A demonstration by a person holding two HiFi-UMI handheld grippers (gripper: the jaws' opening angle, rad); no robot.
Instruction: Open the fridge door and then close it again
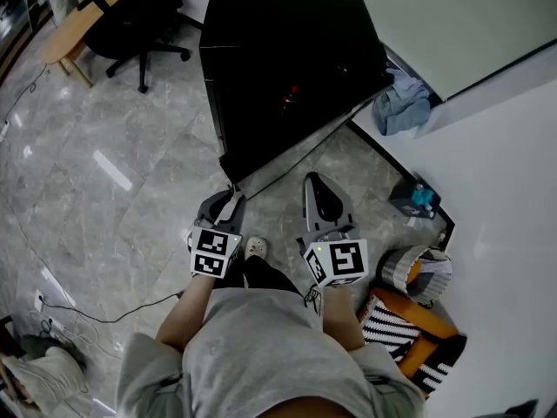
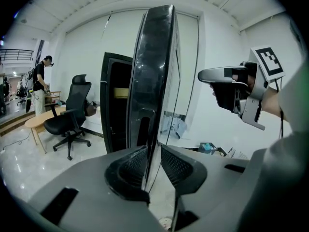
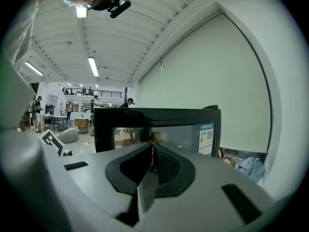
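Far left, a chair (image 1: 139, 16) stands on the floor (image 1: 104, 172) beside a wooden worktop (image 1: 77, 26). Right of it is the black fridge (image 1: 287, 50), against the far wall. It stands open. In the left gripper view its dark inside shows one pale yellow band (image 2: 121, 92), maybe a shelf; the rest is too dim to read.

The door (image 2: 152, 71) is swung out toward the person and seen edge-on. The left gripper (image 2: 153, 154) is at the door's near edge, with its jaws on either side of that edge and clamped on it.

The right gripper (image 3: 152, 151) hangs free just right of the left one, pointing at the fridge. Its jaws are pressed together with nothing between them.

Farther right, a small box (image 1: 409, 200) by the wall holds something teal. A blue cloth (image 1: 402, 103) lies in the far corner. A striped bag (image 1: 422, 273) sits near right, beside the person.
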